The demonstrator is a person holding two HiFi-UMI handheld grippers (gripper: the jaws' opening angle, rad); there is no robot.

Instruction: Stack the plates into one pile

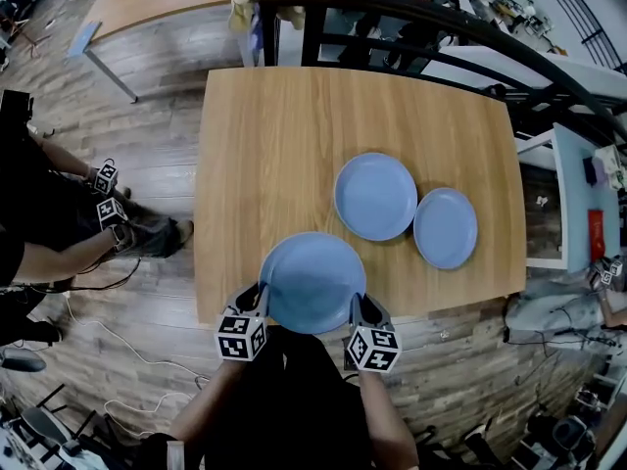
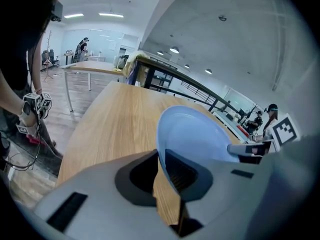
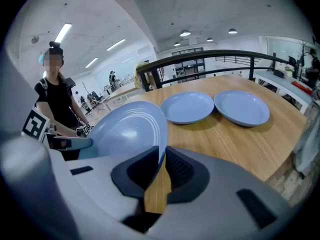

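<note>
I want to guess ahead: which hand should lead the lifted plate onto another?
Probably the right hand-held gripper: both grip the lifted plate, but the middle plate and the end plate lie on its side.

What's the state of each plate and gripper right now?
near plate: held off the table, gripped at both sides.
left gripper: shut on near plate's left rim.
right gripper: shut on near plate's right rim.
middle plate: flat on the table, empty.
right plate: flat on the table beside it, unstacked.
</note>
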